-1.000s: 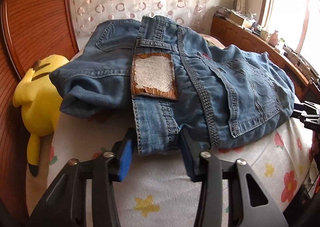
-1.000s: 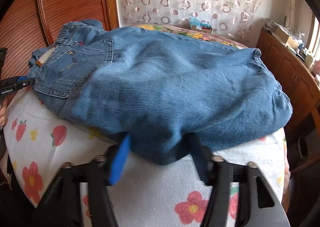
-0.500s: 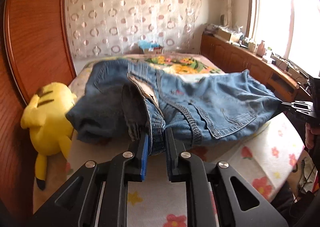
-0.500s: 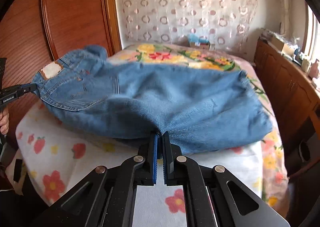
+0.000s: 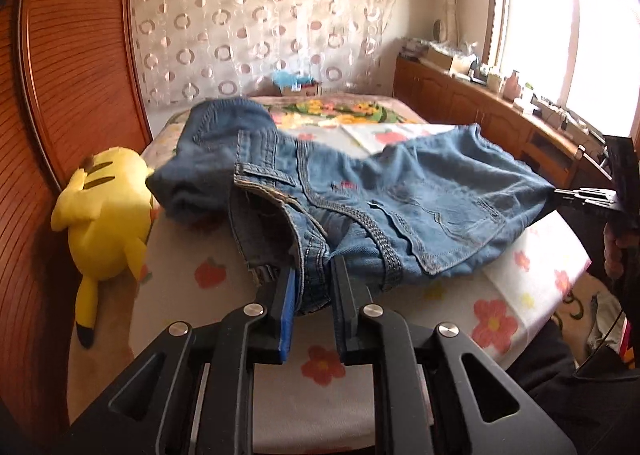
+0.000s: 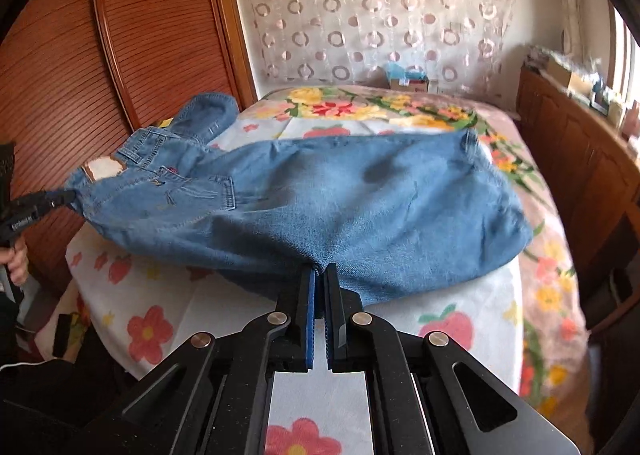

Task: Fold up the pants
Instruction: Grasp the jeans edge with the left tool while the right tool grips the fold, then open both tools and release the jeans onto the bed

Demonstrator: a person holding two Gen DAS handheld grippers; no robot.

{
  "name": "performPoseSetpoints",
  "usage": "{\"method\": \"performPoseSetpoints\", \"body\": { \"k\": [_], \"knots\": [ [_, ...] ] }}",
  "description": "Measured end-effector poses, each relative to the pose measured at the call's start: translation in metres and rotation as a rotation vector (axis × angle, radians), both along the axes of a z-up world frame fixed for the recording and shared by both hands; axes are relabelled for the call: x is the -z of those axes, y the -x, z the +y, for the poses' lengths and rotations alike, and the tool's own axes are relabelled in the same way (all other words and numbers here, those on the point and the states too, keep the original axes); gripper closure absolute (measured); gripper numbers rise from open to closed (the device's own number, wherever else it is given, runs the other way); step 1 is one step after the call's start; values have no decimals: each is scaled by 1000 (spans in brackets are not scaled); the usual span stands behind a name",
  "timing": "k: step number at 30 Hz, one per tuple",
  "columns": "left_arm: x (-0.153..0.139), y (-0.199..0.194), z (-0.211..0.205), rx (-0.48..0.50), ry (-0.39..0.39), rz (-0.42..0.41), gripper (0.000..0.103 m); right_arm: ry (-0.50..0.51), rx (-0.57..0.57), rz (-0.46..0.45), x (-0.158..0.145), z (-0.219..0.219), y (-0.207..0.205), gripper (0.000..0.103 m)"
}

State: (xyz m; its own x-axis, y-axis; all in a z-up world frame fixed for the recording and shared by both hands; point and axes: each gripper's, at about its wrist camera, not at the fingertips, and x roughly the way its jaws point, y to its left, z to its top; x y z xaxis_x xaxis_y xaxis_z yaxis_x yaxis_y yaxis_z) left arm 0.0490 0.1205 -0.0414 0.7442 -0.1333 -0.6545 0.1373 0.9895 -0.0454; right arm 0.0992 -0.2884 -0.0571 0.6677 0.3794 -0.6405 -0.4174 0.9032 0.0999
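Folded blue jeans hang stretched over the flowered bed, held at two places. My left gripper is shut on the waistband near the belt loops, with a thick bunch of denim between its blue pads. My right gripper is shut on the folded edge of the jeans lower down the legs. From the left wrist view, the right gripper shows at the far right, clamped on the denim. In the right wrist view, the left gripper appears at the far left by the waistband patch. The jeans' far edge rests on the bed.
A yellow plush toy lies at the left edge of the bed, against a wooden headboard. Wooden cabinets with clutter run under the window on the right. A small box sits at the bed's far end.
Both grippers closed on the jeans and lifted them off the bed. The cloth is now pulled taut between them and drawn toward the near side.
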Motion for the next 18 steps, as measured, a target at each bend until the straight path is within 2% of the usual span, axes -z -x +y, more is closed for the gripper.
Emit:
{"method": "performPoseSetpoints", "body": {
  "k": [2,5,7,9,11,12,18],
  "knots": [
    [2,-1,-1,-10,-12,1,83,-18,8,14,4,-4,-4,98],
    [-5,3,-2,-36,-38,-29,71,-34,12,12,3,-9,-5,94],
    [-10,4,0,-34,-29,-44,53,-36,18,6,0,-11,-4,91],
    [-15,1,1,-37,-18,-59,45,-34,29,-11,-1,-10,1,89],
    [-16,-2,0,-36,-11,-65,32,-33,44,-25,-2,-12,6,86],
    [-17,-5,-1,-34,-8,-68,23,-32,54,-32,-2,-13,8,83],
    [-11,-19,-16,2,16,-62,20,-22,110,-55,0,-28,14,61]
  ]
}}
